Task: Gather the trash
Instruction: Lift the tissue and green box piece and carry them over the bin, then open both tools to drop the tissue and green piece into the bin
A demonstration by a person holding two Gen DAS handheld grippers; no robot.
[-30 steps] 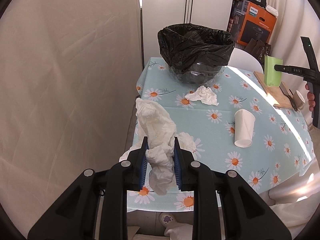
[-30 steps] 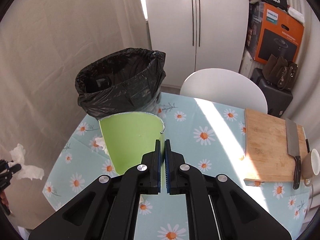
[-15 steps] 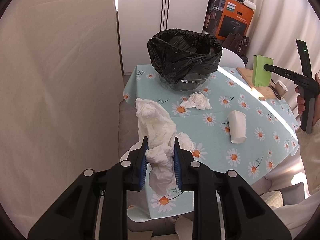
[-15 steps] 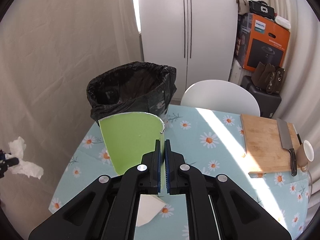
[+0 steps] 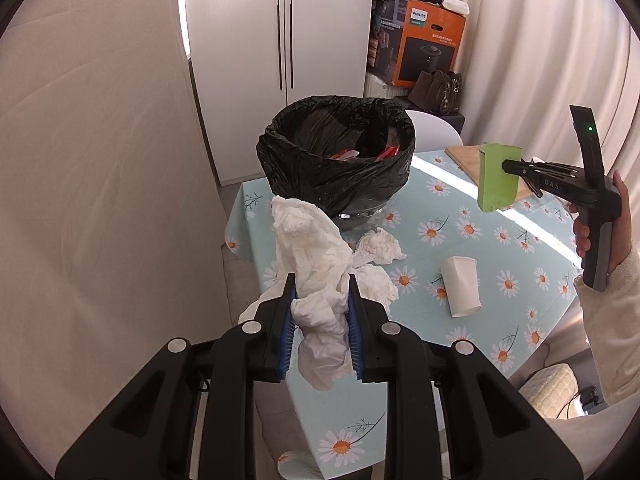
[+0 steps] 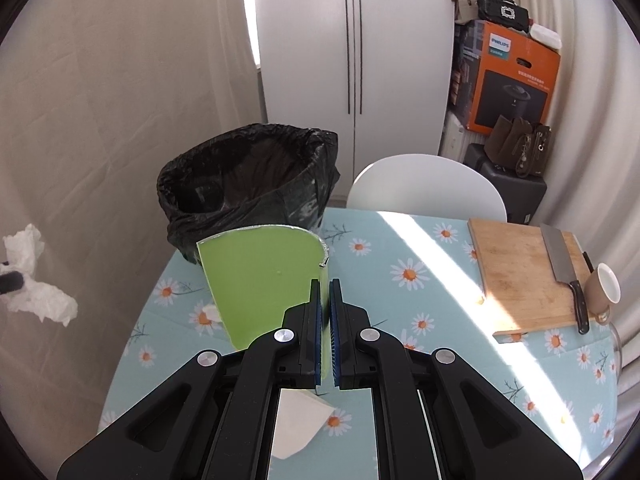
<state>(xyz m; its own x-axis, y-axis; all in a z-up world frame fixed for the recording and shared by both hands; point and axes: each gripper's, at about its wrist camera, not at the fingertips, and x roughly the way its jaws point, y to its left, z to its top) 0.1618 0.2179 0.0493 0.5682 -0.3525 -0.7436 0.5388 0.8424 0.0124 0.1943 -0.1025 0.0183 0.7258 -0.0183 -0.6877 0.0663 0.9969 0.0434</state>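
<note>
My left gripper [image 5: 321, 280] is shut on a crumpled white tissue [image 5: 316, 252], held in the air off the table's left edge, short of the black-lined bin [image 5: 336, 160]. My right gripper [image 6: 324, 284] is shut on a flattened green carton [image 6: 260, 276], held above the table in front of the bin [image 6: 248, 184]. The carton also shows in the left wrist view [image 5: 498, 178]. Two more crumpled tissues [image 5: 378, 246] lie by the bin's base. A white paper cup [image 5: 462, 286] lies on its side on the daisy tablecloth [image 5: 512, 248].
A wooden cutting board [image 6: 524, 276] with a cleaver [image 6: 564, 268] and a small brown cup [image 6: 602, 286] are at the table's right. A white chair [image 6: 428, 184] stands behind the table. An orange box [image 6: 508, 80] and bags are stacked at the back right.
Both grippers have risen and drawn back from the table with their loads; the bin's inside now shows in the left wrist view. Both grips are unchanged.
</note>
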